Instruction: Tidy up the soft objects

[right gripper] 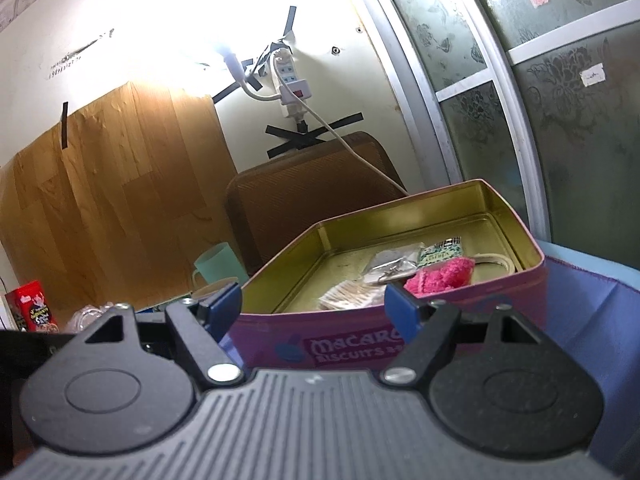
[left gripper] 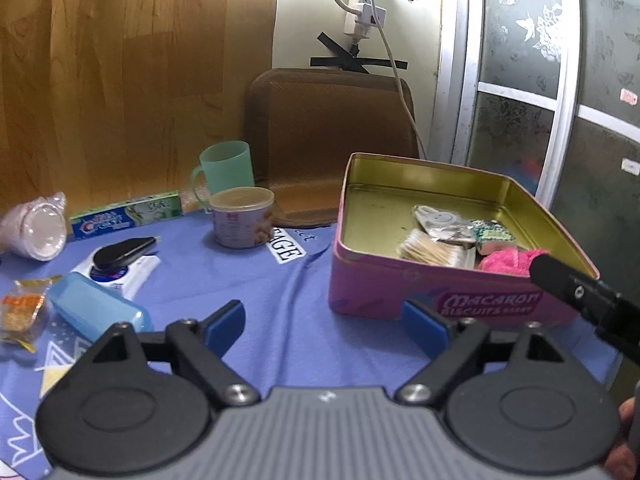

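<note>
both tongs gape empty; fuzzy pink cloth lies bunched in tin.

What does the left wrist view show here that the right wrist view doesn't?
Only the left wrist view: the toothpaste box, blue case, snack packet, black comb and the right hand-held gripper's finger by the tin. Only the right wrist view: a red carton at far left. Both show the pink biscuit tin holding pink fluffy fabric and cotton swabs, the green mug, and open jaws.
</note>
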`<action>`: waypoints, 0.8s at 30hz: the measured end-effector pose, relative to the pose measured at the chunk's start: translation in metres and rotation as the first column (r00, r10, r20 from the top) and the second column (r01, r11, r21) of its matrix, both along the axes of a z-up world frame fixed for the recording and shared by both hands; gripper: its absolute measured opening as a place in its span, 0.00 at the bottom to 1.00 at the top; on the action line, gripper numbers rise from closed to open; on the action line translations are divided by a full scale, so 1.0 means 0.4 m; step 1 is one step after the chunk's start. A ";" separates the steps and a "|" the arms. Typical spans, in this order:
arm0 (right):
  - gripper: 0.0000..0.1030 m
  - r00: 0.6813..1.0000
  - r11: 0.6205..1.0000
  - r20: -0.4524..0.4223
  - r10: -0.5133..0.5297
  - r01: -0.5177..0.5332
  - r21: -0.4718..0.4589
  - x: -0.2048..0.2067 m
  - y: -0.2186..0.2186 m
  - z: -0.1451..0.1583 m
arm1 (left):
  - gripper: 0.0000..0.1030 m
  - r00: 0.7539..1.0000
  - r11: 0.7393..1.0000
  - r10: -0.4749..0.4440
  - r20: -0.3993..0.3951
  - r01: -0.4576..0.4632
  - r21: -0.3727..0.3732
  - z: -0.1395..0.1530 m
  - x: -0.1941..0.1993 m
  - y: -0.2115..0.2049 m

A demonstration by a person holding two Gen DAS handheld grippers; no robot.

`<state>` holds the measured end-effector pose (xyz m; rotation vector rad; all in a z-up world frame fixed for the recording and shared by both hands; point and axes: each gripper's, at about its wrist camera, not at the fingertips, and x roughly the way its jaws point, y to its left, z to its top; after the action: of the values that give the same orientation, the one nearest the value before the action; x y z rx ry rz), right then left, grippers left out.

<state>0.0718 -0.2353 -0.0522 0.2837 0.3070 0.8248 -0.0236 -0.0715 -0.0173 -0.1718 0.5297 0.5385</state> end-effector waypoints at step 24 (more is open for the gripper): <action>0.78 0.999 0.999 -0.037 0.040 -0.041 -0.015 -0.016 0.008 -0.011 | 1.00 0.999 0.999 -0.017 -0.051 0.019 0.036 -0.023 -0.018 -0.009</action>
<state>0.0655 -0.2321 -0.0565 0.2790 0.3540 0.8573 -0.0309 -0.0751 -0.0265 -0.1191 0.5702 0.5353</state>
